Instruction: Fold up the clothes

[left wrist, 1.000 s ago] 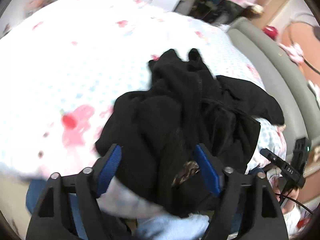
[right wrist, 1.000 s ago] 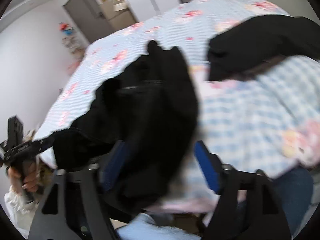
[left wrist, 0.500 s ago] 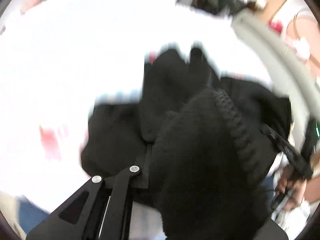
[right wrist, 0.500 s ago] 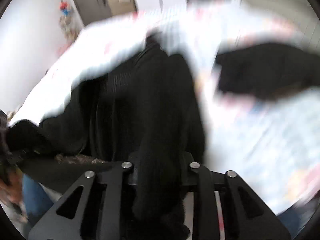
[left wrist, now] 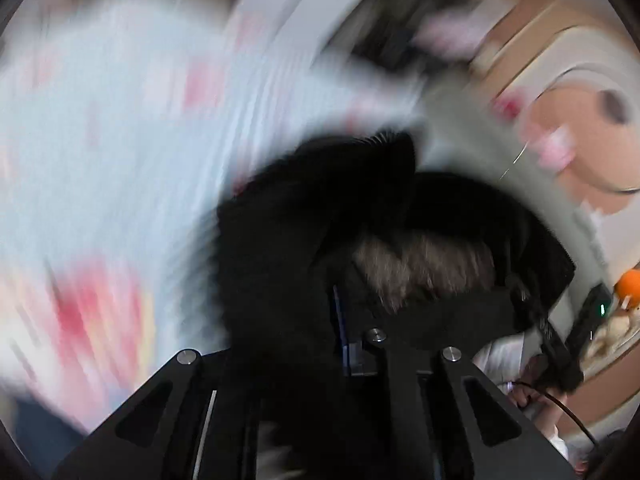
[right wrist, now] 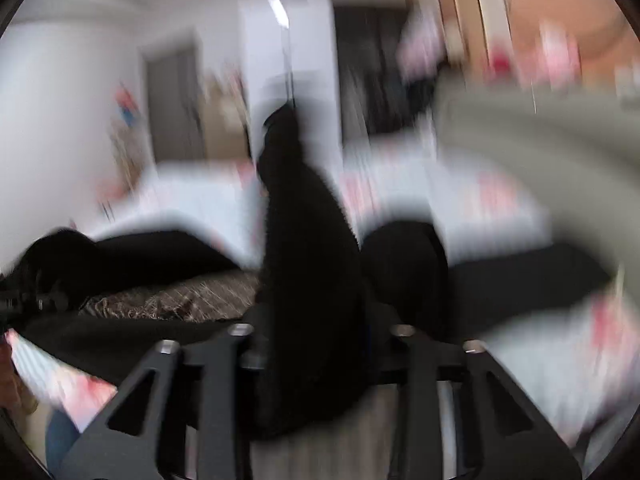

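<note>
Both jaws snapped closed a moment ago: left gripper (left wrist: 356,320) and right gripper (right wrist: 320,320) each clamp the fluffy black fleece jacket (right wrist: 304,240), now lifting off the floral blue-and-white bed sheet (left wrist: 100,160). Ready for spreading flat, probably.

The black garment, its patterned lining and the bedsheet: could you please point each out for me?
black garment (right wrist: 308,248): right wrist view, on the bunched fabric rising ahead of the tongs.
patterned lining (right wrist: 176,300): right wrist view, on the brown-and-pale inner panel.
bedsheet (left wrist: 120,152): left wrist view, on a bare light-blue stretch, blurred.
</note>
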A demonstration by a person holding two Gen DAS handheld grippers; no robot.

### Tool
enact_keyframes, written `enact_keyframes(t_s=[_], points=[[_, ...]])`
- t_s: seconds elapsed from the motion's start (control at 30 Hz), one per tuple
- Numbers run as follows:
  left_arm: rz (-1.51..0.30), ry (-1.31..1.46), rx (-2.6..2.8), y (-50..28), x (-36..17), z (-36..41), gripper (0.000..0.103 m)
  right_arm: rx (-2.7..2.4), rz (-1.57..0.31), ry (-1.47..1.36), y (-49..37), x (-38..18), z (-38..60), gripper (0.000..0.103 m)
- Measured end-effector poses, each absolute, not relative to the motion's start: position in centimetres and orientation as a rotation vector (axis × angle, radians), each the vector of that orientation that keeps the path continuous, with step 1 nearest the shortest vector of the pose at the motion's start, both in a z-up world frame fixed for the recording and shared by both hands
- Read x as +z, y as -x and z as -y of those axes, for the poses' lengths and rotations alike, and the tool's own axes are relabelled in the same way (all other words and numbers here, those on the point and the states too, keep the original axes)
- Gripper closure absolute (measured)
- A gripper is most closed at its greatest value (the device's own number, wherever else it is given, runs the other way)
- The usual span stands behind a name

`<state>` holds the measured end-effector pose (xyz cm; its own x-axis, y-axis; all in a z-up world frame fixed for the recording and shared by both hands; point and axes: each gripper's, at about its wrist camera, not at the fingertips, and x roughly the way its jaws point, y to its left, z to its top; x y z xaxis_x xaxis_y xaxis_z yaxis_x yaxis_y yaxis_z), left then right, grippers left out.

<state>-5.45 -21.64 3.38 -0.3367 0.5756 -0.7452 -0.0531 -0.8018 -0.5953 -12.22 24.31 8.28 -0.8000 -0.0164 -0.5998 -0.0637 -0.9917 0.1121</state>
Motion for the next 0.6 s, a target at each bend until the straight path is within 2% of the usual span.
enact_keyframes(t_s=[0.03, 0.1, 0.17, 0.2, 0.23, 0.33, 0.4, 0.43, 0.47, 0.53, 0.6], points=[[0.681, 1.669, 2.059, 4.0, -0.7, 21.3, 0.089, 2.871, -0.311, 1.143, 11.6, 4.3, -25.4, 0.080], [0.670, 1.796, 1.958, 1.2, -4.6, 21.8, 0.085, 2.784, -0.461, 1.310, 9.7, -0.3, -27.0, 0.083], [0.712, 1.795, 1.968, -0.3, -4.8, 23.8, 0.071, 2.745, -0.555, 1.385, 7.6, -2.8, -28.3, 0.083], [0.721, 1.771, 2.005, -0.5, -4.0, 24.9, 0.057, 2.755, -0.548, 1.355, 6.8, -2.4, -28.9, 0.082], [0.706, 1.730, 2.067, -0.5, -2.7, 25.9, 0.048, 2.769, -0.542, 1.312, 6.1, -1.5, -29.4, 0.082], [0.638, 1.570, 2.223, 0.3, 1.0, 26.1, 0.044, 2.799, -0.538, 1.226, 5.6, 0.8, -30.0, 0.065], [0.568, 1.483, 2.278, 1.4, 2.2, 24.4, 0.034, 2.823, -0.527, 1.224, 6.5, 1.1, -29.6, 0.042], [0.508, 1.492, 2.265, 2.2, 1.5, 22.7, 0.033, 2.825, -0.517, 1.244, 7.4, 0.9, -29.0, 0.036], [0.449, 1.500, 2.252, 2.9, 0.8, 21.0, 0.033, 2.814, -0.504, 1.277, 8.0, 0.6, -28.2, 0.033], [0.337, 1.527, 2.225, 4.1, -0.6, 18.2, 0.027, 2.769, -0.463, 1.385, 9.5, -1.7, -26.7, 0.033], [0.244, 1.626, 2.236, 4.8, -2.7, 15.1, 0.027, 2.743, -0.402, 1.460, 10.7, -4.2, -25.8, 0.033]])
